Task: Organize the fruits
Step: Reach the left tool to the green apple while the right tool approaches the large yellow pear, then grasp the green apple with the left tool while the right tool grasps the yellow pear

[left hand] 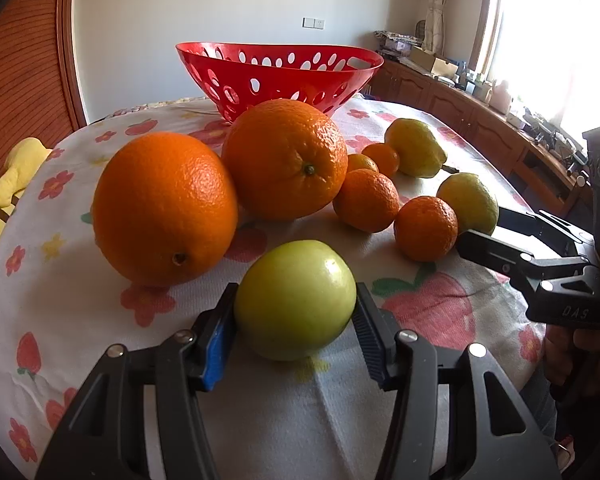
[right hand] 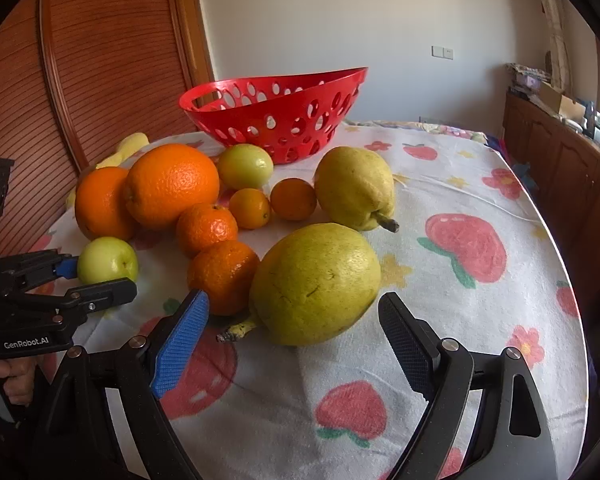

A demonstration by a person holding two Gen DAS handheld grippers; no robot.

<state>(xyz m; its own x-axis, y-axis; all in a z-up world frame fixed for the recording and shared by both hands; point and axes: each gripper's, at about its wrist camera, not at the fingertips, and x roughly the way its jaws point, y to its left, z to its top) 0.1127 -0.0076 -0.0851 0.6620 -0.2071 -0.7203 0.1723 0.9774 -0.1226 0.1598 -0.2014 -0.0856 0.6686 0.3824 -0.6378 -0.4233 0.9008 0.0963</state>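
Note:
A green apple (left hand: 296, 308) rests on the strawberry-print cloth (left hand: 432, 304), and the pads of my left gripper (left hand: 296, 294) press on both its sides. The right wrist view shows that left gripper (right hand: 102, 276) closed around the same apple (right hand: 108, 258). My right gripper (right hand: 292, 300) stands open around a large yellow-green pear (right hand: 316, 280), with a gap at each pad. Behind lie two big oranges (left hand: 164, 208) (left hand: 284, 160), several mandarins (right hand: 206, 226), a second pear (right hand: 354, 186) and another green apple (right hand: 246, 166). A red perforated basket (left hand: 280, 68) stands at the back.
A yellow soft object (left hand: 16, 172) hangs off the table's left edge. A wooden sideboard (left hand: 480, 120) with clutter runs under the window on the right. A brown slatted door (right hand: 100, 60) stands behind on the left. A person's hand (right hand: 16, 376) holds the left gripper's handle.

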